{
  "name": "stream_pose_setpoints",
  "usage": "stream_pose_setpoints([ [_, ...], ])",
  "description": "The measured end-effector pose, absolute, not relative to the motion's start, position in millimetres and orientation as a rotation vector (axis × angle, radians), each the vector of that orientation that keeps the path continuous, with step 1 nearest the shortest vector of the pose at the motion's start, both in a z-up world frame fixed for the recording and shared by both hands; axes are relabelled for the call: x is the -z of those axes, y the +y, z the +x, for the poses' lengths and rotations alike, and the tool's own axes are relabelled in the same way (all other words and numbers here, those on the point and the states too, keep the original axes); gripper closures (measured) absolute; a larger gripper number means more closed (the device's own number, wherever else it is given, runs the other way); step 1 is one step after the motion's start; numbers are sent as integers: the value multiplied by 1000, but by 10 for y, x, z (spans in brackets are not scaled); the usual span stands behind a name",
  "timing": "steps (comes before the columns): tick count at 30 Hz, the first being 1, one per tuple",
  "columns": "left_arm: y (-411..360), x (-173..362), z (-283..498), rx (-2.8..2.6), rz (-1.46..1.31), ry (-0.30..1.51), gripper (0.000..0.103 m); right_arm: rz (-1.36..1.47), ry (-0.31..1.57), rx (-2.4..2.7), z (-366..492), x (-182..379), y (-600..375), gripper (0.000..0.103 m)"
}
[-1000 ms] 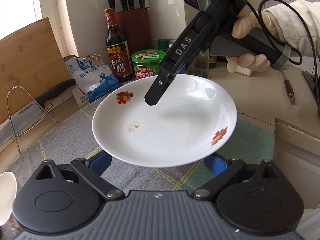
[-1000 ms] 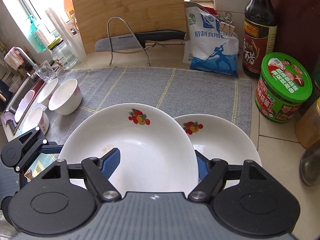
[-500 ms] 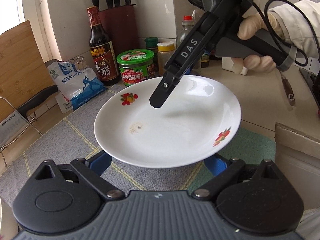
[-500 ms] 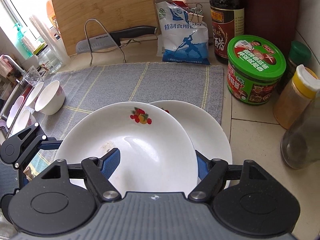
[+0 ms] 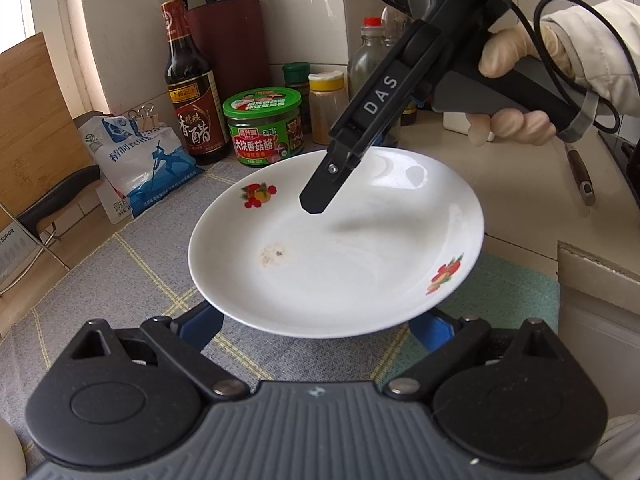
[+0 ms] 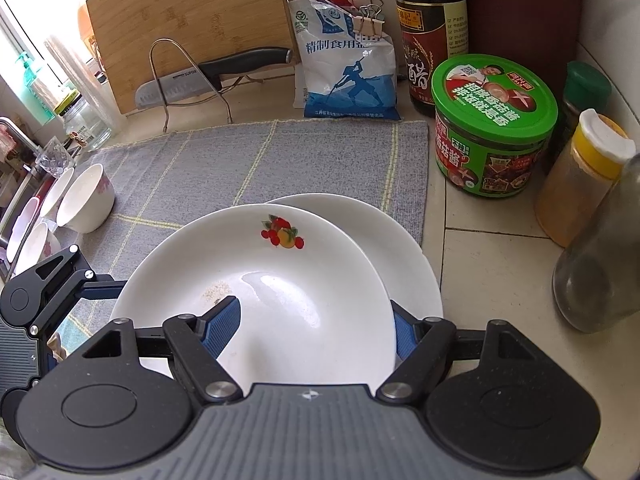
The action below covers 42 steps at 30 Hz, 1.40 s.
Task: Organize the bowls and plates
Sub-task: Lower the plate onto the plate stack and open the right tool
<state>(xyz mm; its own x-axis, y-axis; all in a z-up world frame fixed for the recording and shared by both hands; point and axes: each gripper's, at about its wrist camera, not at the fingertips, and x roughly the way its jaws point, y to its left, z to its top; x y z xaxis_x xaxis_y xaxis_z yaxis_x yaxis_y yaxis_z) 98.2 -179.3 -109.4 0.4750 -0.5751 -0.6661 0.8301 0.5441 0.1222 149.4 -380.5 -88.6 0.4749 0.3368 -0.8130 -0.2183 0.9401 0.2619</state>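
Right tongs (image 6: 316, 330) clamped on rim of top plate (image 6: 280, 280), one blue pad inside, other under. Left tongs (image 5: 316, 326) spread under plate's near edge; grip or not, can't tell. Held above 2nd plate (image 6: 404, 248), partly overlapping, at mat (image 6: 240, 160) corner on worktop (image 6: 492, 256). Bowls (image 6: 86, 200) well apart, far left nr sink.
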Motion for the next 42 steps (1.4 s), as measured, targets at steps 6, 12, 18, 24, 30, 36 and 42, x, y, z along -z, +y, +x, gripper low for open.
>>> stream_pose_setpoints([
  [6, -1809, 1095, 1030, 901, 466, 624, 5, 129, 1027, -335, 1503, 907, -3829, 22],
  [12, -1835, 1114, 1053, 908, 471, 625, 5, 128, 1032, -324, 1498, 921, -3845, 22],
  [18, -1873, 1123, 1098, 915, 472, 643, 5, 126, 1041, -311, 1478, 935, -3875, 22],
  [24, -1884, 1133, 1123, 917, 474, 644, 5, 138, 1035, -304, 1459, 917, -3912, 22],
  [30, -1886, 1139, 1145, 924, 475, 645, 5, 134, 1031, -296, 1437, 895, -3918, 22],
  [36, -1884, 1141, 1159, 925, 467, 646, 4, 137, 1025, -285, 1378, 870, -3936, 22],
  [42, -1887, 1118, 1141, 930, 474, 626, 4, 133, 1016, -263, 1322, 825, -3941, 22],
])
